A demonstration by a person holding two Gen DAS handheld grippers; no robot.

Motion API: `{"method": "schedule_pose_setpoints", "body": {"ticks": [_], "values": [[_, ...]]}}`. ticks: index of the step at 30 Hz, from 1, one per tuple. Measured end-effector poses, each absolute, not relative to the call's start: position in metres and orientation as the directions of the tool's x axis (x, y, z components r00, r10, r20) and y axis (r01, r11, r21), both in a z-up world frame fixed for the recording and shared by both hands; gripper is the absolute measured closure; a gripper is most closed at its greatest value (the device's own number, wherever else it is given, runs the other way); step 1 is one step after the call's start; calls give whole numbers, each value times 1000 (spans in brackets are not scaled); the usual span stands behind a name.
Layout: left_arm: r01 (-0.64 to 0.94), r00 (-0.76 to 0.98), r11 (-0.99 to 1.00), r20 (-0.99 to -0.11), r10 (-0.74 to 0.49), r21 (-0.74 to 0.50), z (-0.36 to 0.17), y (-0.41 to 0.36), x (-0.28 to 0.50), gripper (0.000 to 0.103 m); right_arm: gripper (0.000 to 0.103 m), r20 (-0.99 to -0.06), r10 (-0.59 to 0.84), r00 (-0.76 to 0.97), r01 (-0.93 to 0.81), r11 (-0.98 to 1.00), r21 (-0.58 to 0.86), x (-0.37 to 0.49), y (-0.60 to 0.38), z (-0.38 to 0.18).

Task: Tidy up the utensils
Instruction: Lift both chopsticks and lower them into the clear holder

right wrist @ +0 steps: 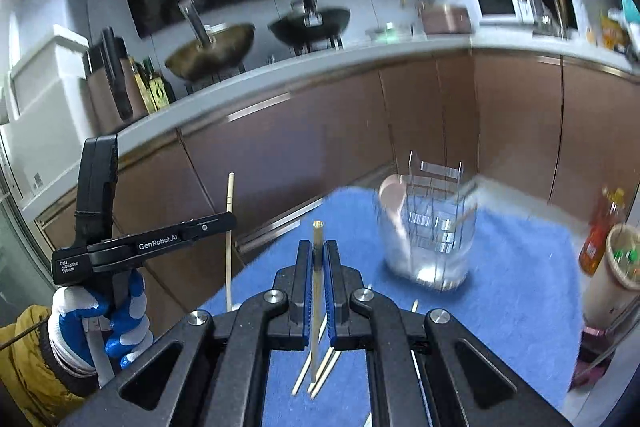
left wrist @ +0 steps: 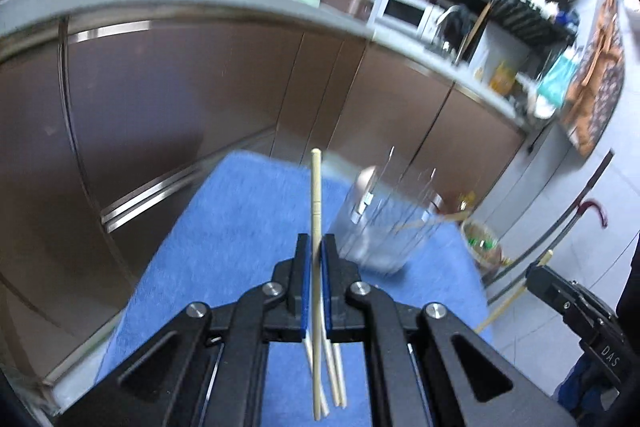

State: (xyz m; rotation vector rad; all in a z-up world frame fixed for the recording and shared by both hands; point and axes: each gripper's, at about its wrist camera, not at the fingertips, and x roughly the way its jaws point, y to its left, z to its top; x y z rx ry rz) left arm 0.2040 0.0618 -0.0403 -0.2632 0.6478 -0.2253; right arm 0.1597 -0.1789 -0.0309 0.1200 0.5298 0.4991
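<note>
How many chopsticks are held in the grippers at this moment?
2. One chopstick stands upright, clamped in the left gripper; the other chopstick is clamped in the right gripper. More lie loose on the blue cloth below.

Two woks [right wrist: 212, 51] sit on the grey counter [right wrist: 280, 71].

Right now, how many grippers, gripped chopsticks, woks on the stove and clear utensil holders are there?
Grippers: 2 (left gripper, right gripper)
Gripped chopsticks: 2 (left chopstick, right chopstick)
Woks: 2 (brass wok, black wok)
Clear utensil holder: 1
Total: 7
</note>
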Motion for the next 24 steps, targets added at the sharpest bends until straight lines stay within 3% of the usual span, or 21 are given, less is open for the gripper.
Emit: {"method": "schedule_pose_setpoints", "body": {"ticks": [13, 24], "values": [[226, 881, 903, -317, -350, -366, 40, 15, 272, 99, 97, -252, 399, 882, -367, 915, 166, 202, -215, 41], [204, 910, 924, -286, -301, -323, 0, -50, 354, 99, 97, -236, 272, 933, -258, 962, 89, 270, -227, 11]]}}
